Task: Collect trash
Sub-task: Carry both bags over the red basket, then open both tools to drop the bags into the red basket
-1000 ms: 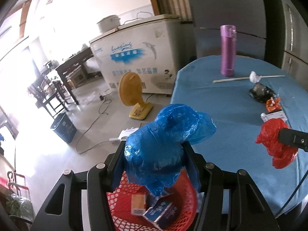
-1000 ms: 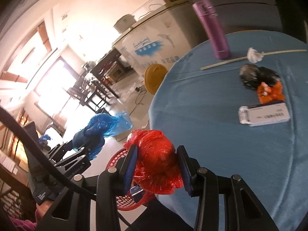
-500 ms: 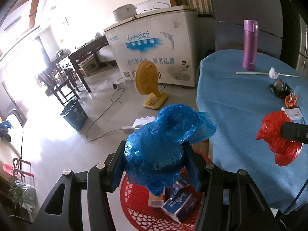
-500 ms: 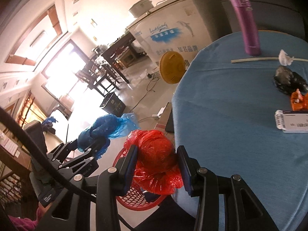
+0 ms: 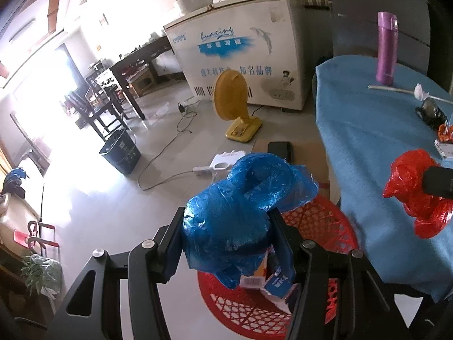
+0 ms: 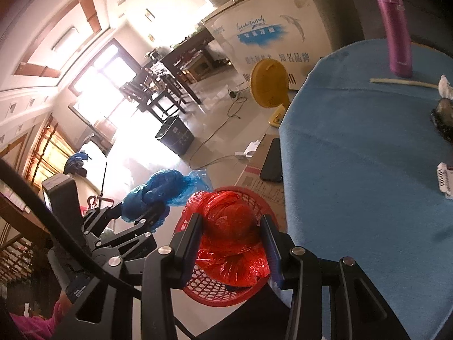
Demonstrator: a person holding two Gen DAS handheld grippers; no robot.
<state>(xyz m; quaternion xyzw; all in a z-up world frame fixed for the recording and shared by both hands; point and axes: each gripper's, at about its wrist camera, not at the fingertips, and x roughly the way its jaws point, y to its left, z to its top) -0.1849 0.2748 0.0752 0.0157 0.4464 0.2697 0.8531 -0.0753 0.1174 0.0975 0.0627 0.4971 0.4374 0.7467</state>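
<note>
My left gripper [image 5: 232, 240] is shut on a crumpled blue plastic bag [image 5: 243, 212] and holds it above a red mesh basket [image 5: 325, 226] on the floor beside the table. The basket holds small cartons [image 5: 271, 280]. My right gripper [image 6: 232, 240] is shut on a crumpled red plastic bag [image 6: 229, 223], over the basket's rim [image 6: 254, 198] at the table edge. The red bag also shows in the left wrist view [image 5: 410, 181], and the blue bag in the right wrist view [image 6: 158, 192]. More trash lies on the blue table [image 6: 368, 170]: a black wrapper [image 5: 430, 110], an orange wrapper [image 5: 446, 131], a white box [image 6: 446, 180].
A purple flask [image 5: 386, 48], a stick [image 6: 402, 82] and a white wad [image 5: 421, 92] are at the table's far side. On the floor are a yellow fan [image 5: 232, 104], a power strip [image 5: 223, 161], a dark bin [image 5: 120, 153] and a cardboard box [image 6: 257, 170]. A white freezer [image 5: 240, 51] stands behind.
Both grippers have moved left off the table toward the basket, still holding their bags. The red bag now hangs over the basket rim. More of the basket shows under the blue bag.
</note>
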